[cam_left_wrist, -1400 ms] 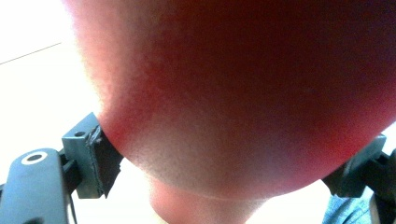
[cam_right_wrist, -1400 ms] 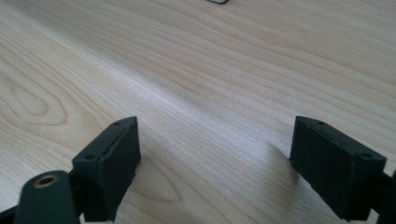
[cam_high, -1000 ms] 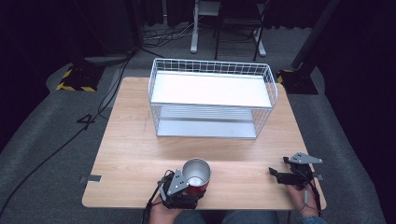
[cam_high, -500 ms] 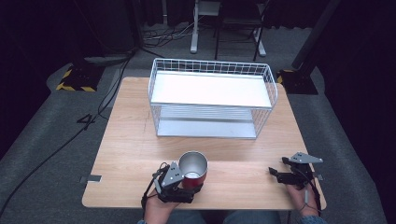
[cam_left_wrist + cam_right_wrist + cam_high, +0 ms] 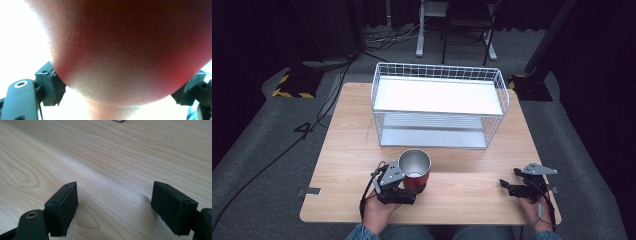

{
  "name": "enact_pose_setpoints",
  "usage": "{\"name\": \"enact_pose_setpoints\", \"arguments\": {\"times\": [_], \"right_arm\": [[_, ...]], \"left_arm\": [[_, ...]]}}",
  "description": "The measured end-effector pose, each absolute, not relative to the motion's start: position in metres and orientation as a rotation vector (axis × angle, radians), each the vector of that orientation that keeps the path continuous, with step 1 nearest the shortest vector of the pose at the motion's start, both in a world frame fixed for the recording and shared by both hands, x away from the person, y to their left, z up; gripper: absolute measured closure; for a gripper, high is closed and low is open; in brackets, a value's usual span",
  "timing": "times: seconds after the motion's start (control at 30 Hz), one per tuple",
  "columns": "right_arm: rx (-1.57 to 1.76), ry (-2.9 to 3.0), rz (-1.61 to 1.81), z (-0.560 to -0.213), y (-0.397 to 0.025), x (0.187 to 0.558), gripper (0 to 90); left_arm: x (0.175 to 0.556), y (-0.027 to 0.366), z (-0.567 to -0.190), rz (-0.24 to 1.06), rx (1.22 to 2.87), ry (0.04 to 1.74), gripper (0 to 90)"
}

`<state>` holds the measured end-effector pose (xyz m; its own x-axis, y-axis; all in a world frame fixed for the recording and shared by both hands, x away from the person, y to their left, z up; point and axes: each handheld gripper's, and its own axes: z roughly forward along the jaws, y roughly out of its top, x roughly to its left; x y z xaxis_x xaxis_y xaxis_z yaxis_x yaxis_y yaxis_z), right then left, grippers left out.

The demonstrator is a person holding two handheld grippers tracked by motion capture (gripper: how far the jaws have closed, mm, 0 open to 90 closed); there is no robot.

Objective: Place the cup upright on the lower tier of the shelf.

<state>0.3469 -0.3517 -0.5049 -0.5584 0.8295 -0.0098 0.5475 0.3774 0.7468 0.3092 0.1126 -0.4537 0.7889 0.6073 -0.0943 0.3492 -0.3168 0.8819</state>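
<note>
A red cup [image 5: 414,169] with a shiny metal inside stands upright near the table's front, left of centre. My left gripper [image 5: 408,186] is shut on its lower body, held in a hand at the table's front edge. In the left gripper view the cup's red wall [image 5: 130,50] bulges close up, with both black jaws pressed against its sides. My right gripper [image 5: 506,186] rests low over the wood at the front right, open. In the right gripper view its gripper [image 5: 125,207] has only bare wood between the wide-apart jaws.
A white wire basket rack [image 5: 438,75] with a white shelf on top and a lower shelf stands at the back centre of the wooden table [image 5: 352,145]. Dark floor, cables and stands surround the table.
The cup and my left gripper have shifted slightly left and a little away from the front edge. The right gripper has stayed where it was.
</note>
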Motion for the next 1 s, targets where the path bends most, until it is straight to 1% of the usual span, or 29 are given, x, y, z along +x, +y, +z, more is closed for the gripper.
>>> {"name": "enact_pose_setpoints", "arguments": {"times": [0.57,1.0], "right_arm": [[1.196,2.259,1.005,-0.505,-0.352,0.347,21.7],[1.197,2.258,1.005,-0.505,-0.352,0.347,21.7]], "left_arm": [[0.345,0.110,-0.437,0.373,1.900,0.710,16.3],[0.375,0.100,-0.440,0.414,1.907,0.715,16.3]]}}
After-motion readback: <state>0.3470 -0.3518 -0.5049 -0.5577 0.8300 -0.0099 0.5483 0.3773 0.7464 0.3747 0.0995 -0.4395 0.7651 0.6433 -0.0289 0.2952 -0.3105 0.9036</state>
